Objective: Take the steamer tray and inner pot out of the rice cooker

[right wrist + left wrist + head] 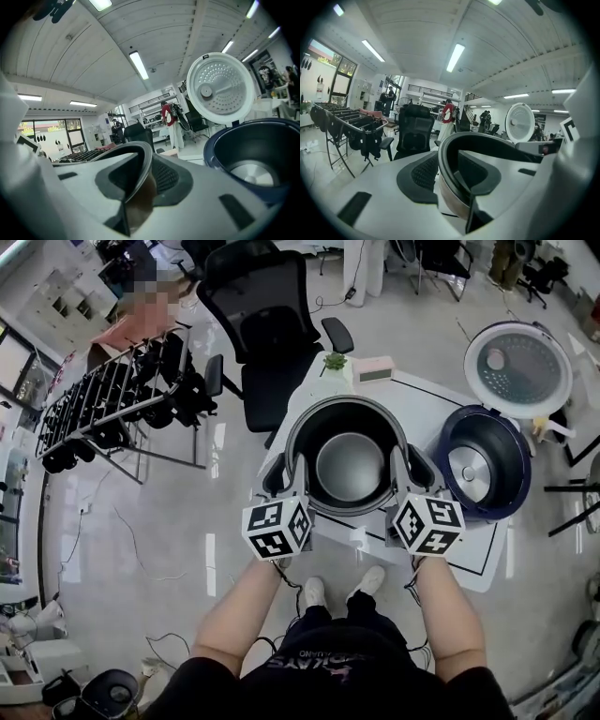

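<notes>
The left tongs (287, 476) and right tongs (412, 474) each clamp the rim of the inner pot (349, 465) over the bench (427, 404); the open rice cooker (483, 460) stands just beside it, with an office chair (267, 324) beyond.

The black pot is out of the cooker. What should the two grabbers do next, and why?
Probably lower the inner pot straight down onto the white table. The left gripper and right gripper clamp its rim on opposite sides, the rice cooker beside it is empty, and the pot seems to hang above the tabletop.
</notes>
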`<control>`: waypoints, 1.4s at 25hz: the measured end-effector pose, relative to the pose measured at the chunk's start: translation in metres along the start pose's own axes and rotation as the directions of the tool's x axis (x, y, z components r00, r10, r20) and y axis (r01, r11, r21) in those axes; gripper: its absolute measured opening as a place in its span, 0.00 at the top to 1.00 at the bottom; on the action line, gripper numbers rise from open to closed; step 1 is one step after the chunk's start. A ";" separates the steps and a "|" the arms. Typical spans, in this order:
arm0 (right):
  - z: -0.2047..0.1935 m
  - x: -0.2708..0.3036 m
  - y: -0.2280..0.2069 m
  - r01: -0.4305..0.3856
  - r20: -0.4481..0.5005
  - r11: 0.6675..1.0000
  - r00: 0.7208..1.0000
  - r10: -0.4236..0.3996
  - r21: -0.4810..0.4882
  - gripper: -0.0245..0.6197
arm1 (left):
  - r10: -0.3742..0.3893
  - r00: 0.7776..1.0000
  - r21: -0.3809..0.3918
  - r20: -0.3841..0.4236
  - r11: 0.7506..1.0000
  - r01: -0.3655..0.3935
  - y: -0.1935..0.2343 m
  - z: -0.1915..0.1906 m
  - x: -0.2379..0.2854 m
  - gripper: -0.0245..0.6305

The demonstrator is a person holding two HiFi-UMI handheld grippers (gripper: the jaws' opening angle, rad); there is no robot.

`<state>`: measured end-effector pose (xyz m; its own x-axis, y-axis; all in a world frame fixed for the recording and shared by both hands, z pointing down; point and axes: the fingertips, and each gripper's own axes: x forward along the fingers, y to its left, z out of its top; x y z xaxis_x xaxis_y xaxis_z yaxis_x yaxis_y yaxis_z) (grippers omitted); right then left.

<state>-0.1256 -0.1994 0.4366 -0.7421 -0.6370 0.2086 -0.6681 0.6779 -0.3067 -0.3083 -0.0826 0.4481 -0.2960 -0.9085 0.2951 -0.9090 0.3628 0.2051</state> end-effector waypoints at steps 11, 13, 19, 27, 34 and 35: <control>-0.064 0.000 -0.014 0.063 -0.082 0.998 0.995 -0.060 0.029 0.82 | -0.030 0.995 -0.002 -0.091 1.000 0.030 0.013 -0.056 0.011 0.78; -0.076 0.000 -0.018 0.072 -0.102 0.997 0.992 -0.069 0.029 0.82 | -0.031 0.994 -0.002 -0.104 1.000 0.031 0.015 -0.065 0.014 0.78; -0.102 0.006 -0.032 0.091 -0.143 0.995 0.986 -0.085 0.032 0.82 | -0.045 0.989 0.011 -0.144 0.999 0.047 0.016 -0.088 0.029 0.78; -0.112 0.015 -0.041 0.094 -0.155 0.995 0.984 -0.087 0.037 0.82 | -0.057 0.989 0.034 -0.140 0.998 0.062 0.016 -0.093 0.041 0.78; -0.112 0.017 -0.040 0.066 -0.159 0.998 0.985 -0.067 -0.008 0.82 | -0.068 0.989 0.051 -0.135 0.996 0.076 0.016 -0.094 0.042 0.76; -0.111 0.016 -0.039 0.061 -0.155 0.997 0.986 -0.067 -0.041 0.82 | -0.073 0.989 0.059 -0.127 0.995 0.081 0.016 -0.092 0.042 0.74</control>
<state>-0.1176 -0.1959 0.5551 -0.6953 -0.6164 0.3696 -0.7138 0.6525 -0.2546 -0.3077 -0.0958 0.5499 -0.1888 -0.8987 0.3958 -0.9458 0.2749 0.1729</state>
